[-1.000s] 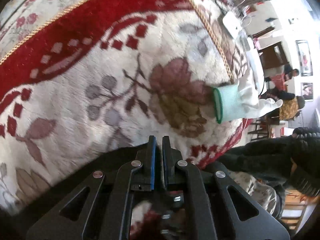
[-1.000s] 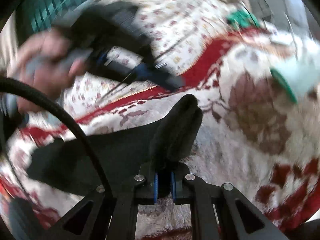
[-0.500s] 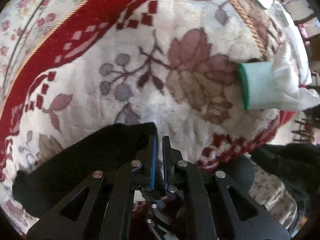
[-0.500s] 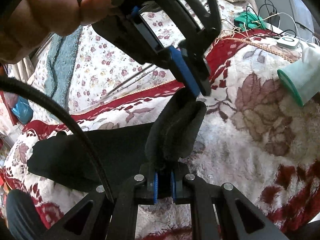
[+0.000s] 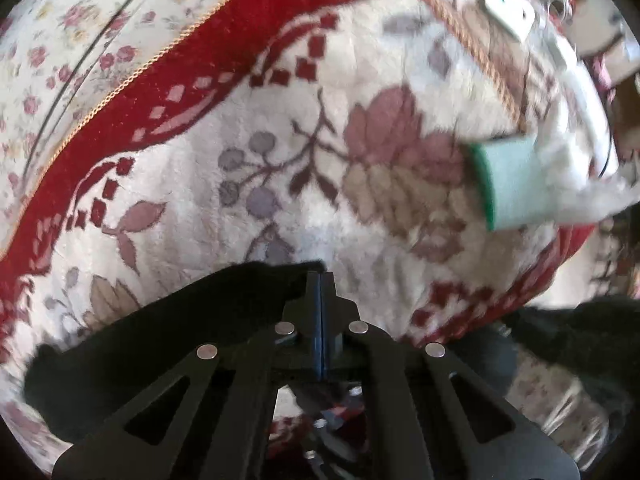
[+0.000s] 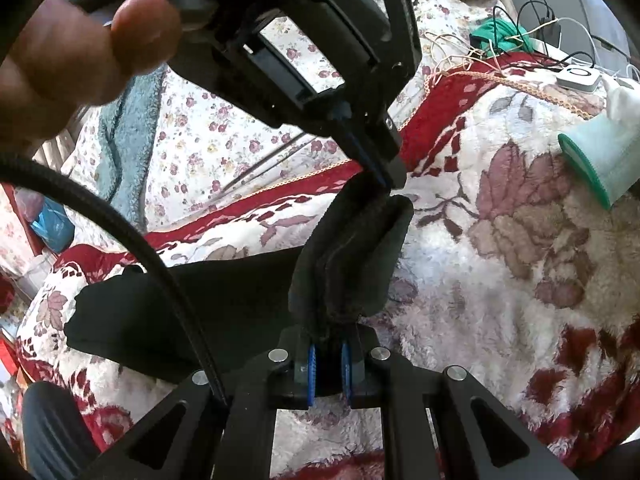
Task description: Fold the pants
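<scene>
**Black pants pinched at two points on a flowered blanket**

Black fabric, the pants (image 6: 224, 300), lay spread over a plush cream-and-red floral blanket (image 6: 500, 280), with one end gathered up into a thick fold. The right gripper (image 6: 328, 364) had that bunched fold between its blue pads (image 6: 310, 368), the jaws nearly together and pressing on the cloth, which rose as a rounded wad in front of the fingers. The left gripper (image 6: 386, 178) came down steeply from above, a person's hand (image 6: 76, 60) on its frame, and its tips met the top of the same raised fold. In the left wrist view the left gripper's fingers (image 5: 321, 292) stood fully together with no gap between them, at the edge of the pants (image 5: 180, 332); whether a thin layer of fabric was caught there could not be told.

Well apart from the pants, toward the blanket's far side, lay a white glove with a green cuff (image 6: 600, 160). Beyond it sat a small white device (image 6: 579, 78) among a tangle of cables (image 6: 516, 32). A quilt with small flowers (image 6: 208, 132) lay past the blanket's red border.
</scene>
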`<state>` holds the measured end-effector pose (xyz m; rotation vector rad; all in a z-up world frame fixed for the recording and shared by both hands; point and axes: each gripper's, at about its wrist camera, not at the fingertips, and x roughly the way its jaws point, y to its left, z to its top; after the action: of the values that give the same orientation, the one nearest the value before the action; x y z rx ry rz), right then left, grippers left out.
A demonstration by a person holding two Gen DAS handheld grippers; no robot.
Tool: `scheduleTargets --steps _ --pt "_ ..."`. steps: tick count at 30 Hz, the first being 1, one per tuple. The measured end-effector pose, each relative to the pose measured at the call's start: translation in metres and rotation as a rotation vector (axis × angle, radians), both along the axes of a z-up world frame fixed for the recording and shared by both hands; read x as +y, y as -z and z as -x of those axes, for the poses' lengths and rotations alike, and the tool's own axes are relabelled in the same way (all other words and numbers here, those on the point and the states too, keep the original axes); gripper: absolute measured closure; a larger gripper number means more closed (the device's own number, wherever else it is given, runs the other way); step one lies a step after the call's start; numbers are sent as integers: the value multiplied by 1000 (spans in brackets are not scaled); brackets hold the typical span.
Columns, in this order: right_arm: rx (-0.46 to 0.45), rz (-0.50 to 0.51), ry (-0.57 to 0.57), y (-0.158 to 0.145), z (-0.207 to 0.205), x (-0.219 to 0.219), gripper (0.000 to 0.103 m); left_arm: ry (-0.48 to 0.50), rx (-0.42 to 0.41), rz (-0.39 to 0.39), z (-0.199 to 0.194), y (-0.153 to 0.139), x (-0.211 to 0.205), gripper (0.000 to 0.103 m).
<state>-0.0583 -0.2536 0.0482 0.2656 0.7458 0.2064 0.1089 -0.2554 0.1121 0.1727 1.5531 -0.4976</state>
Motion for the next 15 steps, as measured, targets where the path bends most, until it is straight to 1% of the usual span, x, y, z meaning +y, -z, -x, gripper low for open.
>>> scheduleTargets --steps 1,2,3,4,5,6,7,8,10,11,13,14,15 --pt "1 -4 0 0 0 0 94 -34 1 52 -3 -5 3 103" --pt "3 -8 0 0 0 -1 94 -81 4 125 -6 -14 8 103" --pt "4 -10 0 1 0 -1 94 -118 10 191 -9 -22 13 100" --pt "4 -11 0 1 1 -1 94 -151 14 261 -12 -30 18 95" --pt "4 -11 -2 1 0 -1 94 -188 12 345 -13 -41 27 69" --pt "4 -10 -1 1 1 -1 94 -214 8 397 -14 -47 34 25" --pt "4 -11 -1 1 1 -1 94 -254 14 492 -13 -53 45 10" --pt "5 -10 -1 1 1 -1 94 -279 24 556 -12 -56 54 2" --pt "5 -9 -1 1 1 -1 94 -312 42 618 -13 -58 67 2" --pt "5 -9 0 1 1 -1 94 -330 42 658 -12 -59 77 2" --pt "5 -5 0 1 1 -1 94 -359 26 713 -11 -62 92 2" --pt "4 -4 1 1 1 -1 94 -369 18 721 -10 -62 101 2" --pt "5 -3 1 2 1 -1 94 -371 5 706 -10 -62 107 2"
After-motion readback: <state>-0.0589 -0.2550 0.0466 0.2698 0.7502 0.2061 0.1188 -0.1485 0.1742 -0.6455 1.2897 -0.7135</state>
